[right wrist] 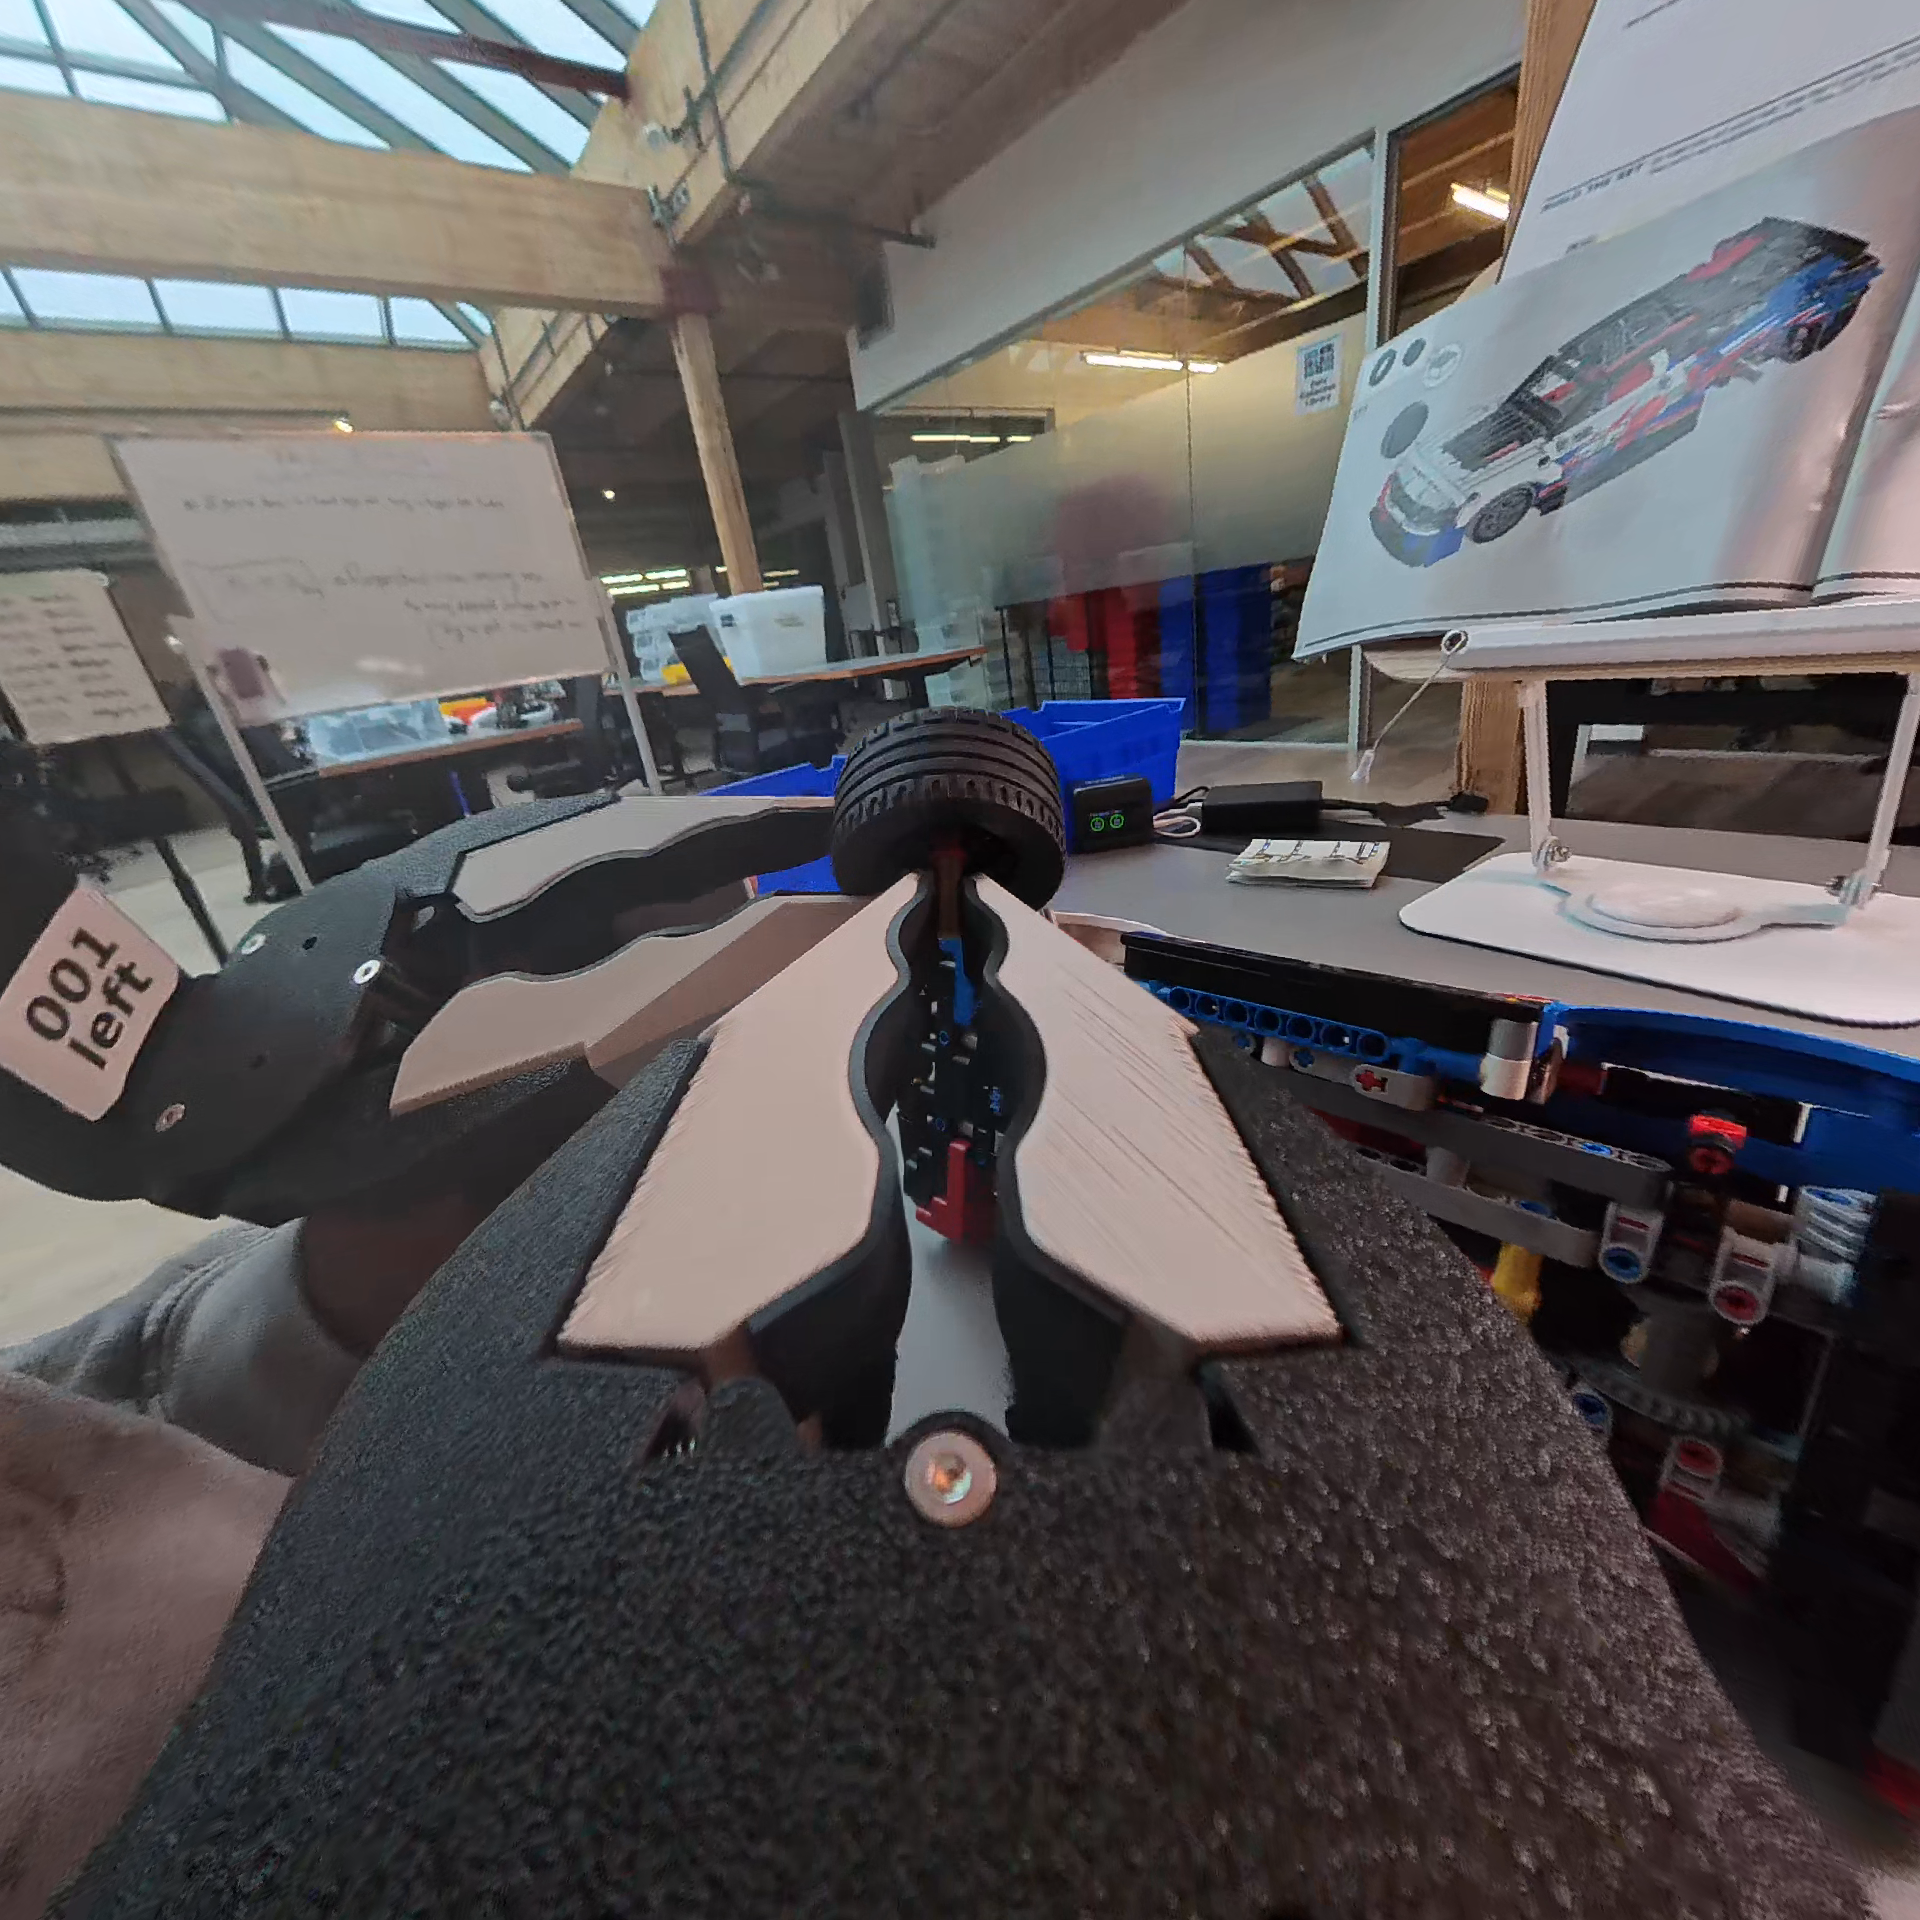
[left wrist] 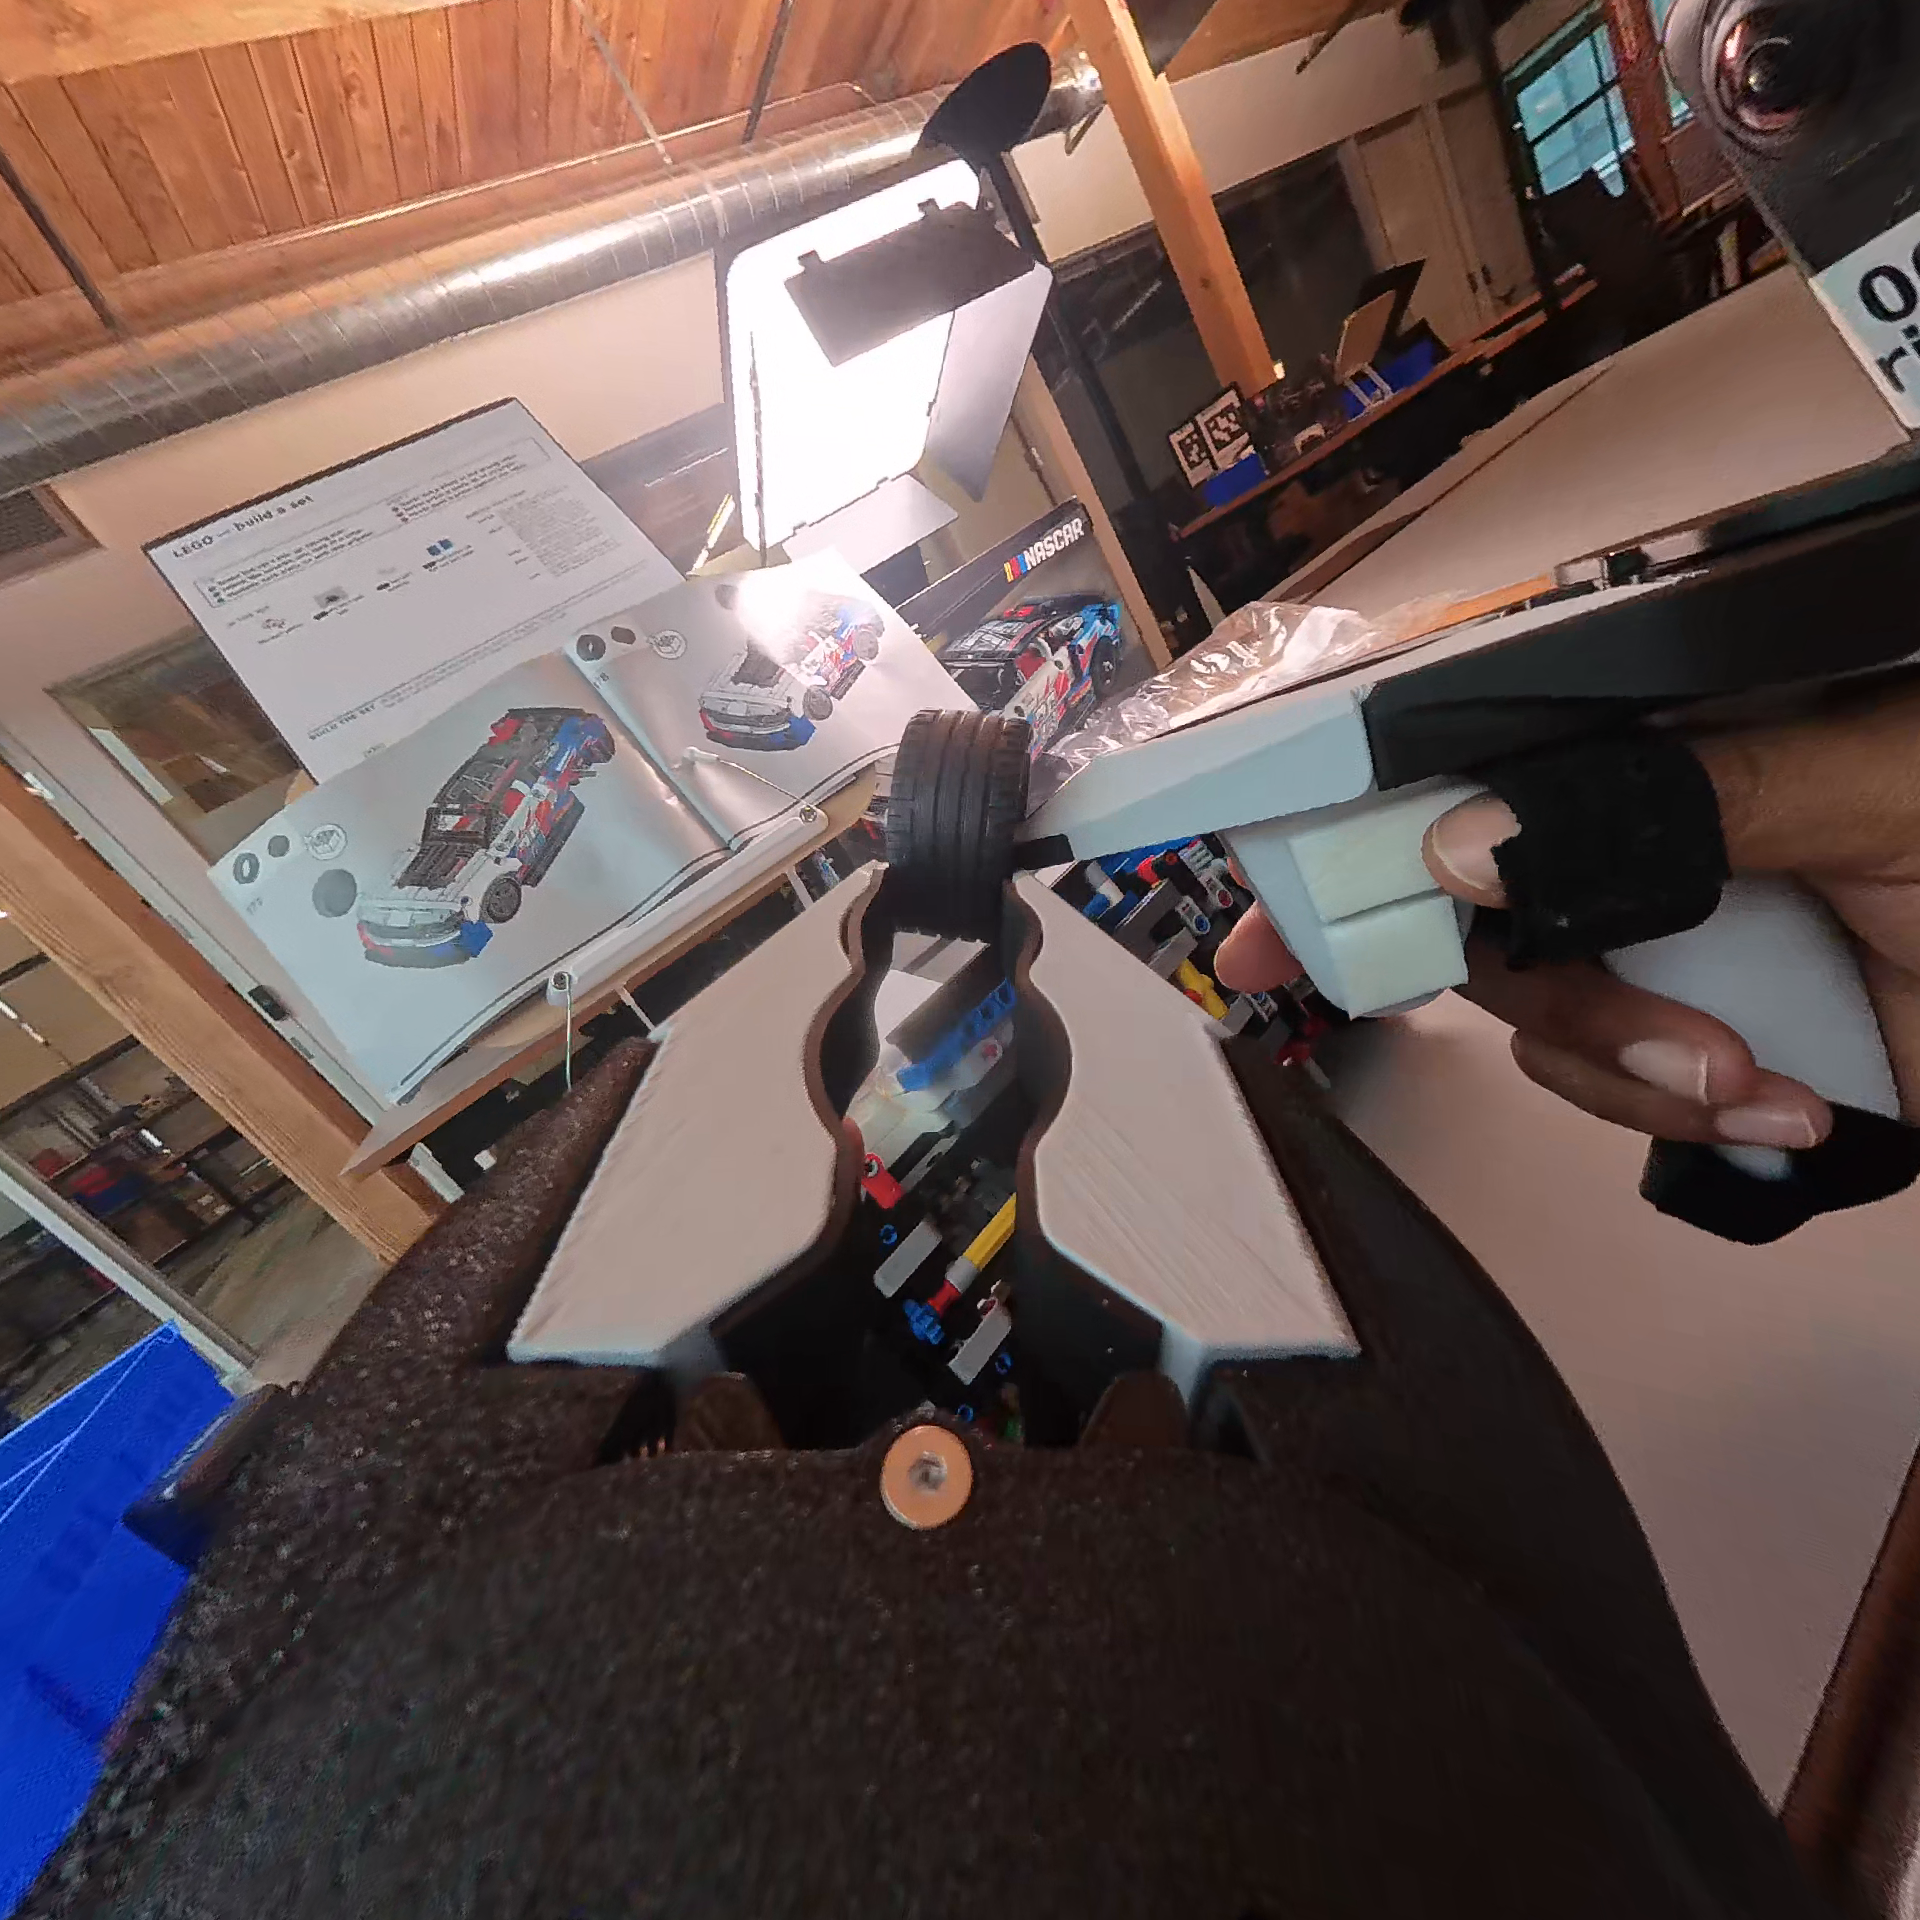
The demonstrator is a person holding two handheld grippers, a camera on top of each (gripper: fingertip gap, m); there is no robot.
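A black rubber-tyred toy wheel [left wrist: 956, 790] is held in the air between both grippers. My left gripper [left wrist: 948, 883] is shut on the tyre's tread, one fingertip on each side. It also shows in the right wrist view [right wrist: 821, 862], coming in from the left. My right gripper [right wrist: 950, 883] is almost fully shut on a thin dark pin at the hub of the wheel [right wrist: 951, 790]. It also shows in the left wrist view [left wrist: 1039, 826], coming in from the right in a gloved hand. A part-built blue, black and grey brick car [right wrist: 1455, 1091] lies just below.
An open instruction booklet [left wrist: 520, 831] rests on a white stand [right wrist: 1662, 914] on the grey table [right wrist: 1195, 894]. Behind are the set's box [left wrist: 1039, 644], a crumpled plastic bag [left wrist: 1247, 644] and a bright studio lamp [left wrist: 831, 416]. Blue bins [right wrist: 1091, 738], a black charger [right wrist: 1112, 821] and folded paper [right wrist: 1309, 862] sit farther back. Left and right tips are no more than a few centimetres apart.
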